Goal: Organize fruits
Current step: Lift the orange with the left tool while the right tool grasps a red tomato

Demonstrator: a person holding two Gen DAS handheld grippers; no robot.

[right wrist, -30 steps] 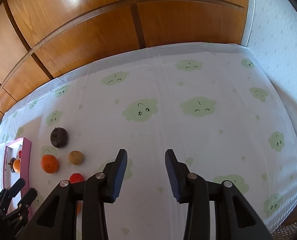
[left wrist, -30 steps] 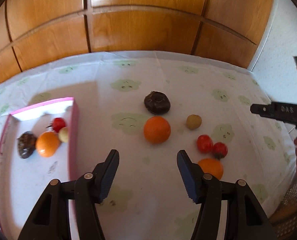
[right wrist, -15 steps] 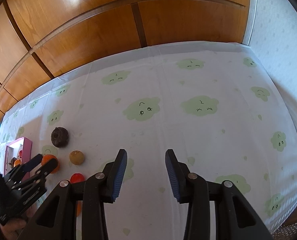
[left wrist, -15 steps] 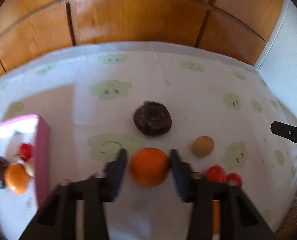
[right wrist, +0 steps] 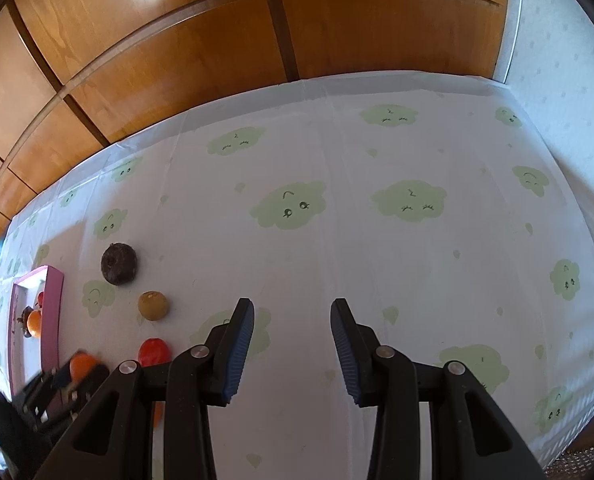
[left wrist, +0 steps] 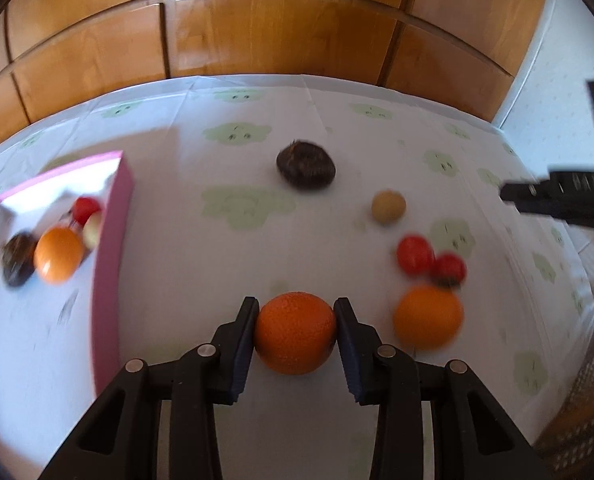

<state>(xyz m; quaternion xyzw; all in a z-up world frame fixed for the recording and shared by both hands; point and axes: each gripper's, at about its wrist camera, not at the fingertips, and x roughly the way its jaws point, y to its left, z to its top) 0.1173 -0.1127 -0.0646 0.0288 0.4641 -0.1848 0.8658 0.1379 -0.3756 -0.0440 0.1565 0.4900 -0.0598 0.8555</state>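
My left gripper [left wrist: 295, 320] is shut on an orange [left wrist: 295, 332], with both blue pads pressing its sides; the same orange [right wrist: 81, 364] shows at the lower left of the right wrist view. A pink-walled box [left wrist: 113, 240] at the left holds another orange [left wrist: 57, 254], a dark fruit [left wrist: 17, 258] and a red fruit [left wrist: 85, 208]. A dark round fruit [left wrist: 305, 170], a brown fruit [left wrist: 388, 207], two red tomatoes [left wrist: 415, 254] and a third orange [left wrist: 427, 316] lie loose on the cloth. My right gripper [right wrist: 293, 336] is open, with nothing between its fingers.
A white cloth printed with green clouds [right wrist: 409, 200] covers the table. Wooden panels [right wrist: 257, 40] close off the far side and a pale wall [right wrist: 557, 60] stands at the right. The right gripper's body [left wrist: 557, 196] juts in at the right of the left wrist view.
My left gripper came forward over the orange, closed on it and drew it back from the dark fruit. The right gripper stayed where it was.
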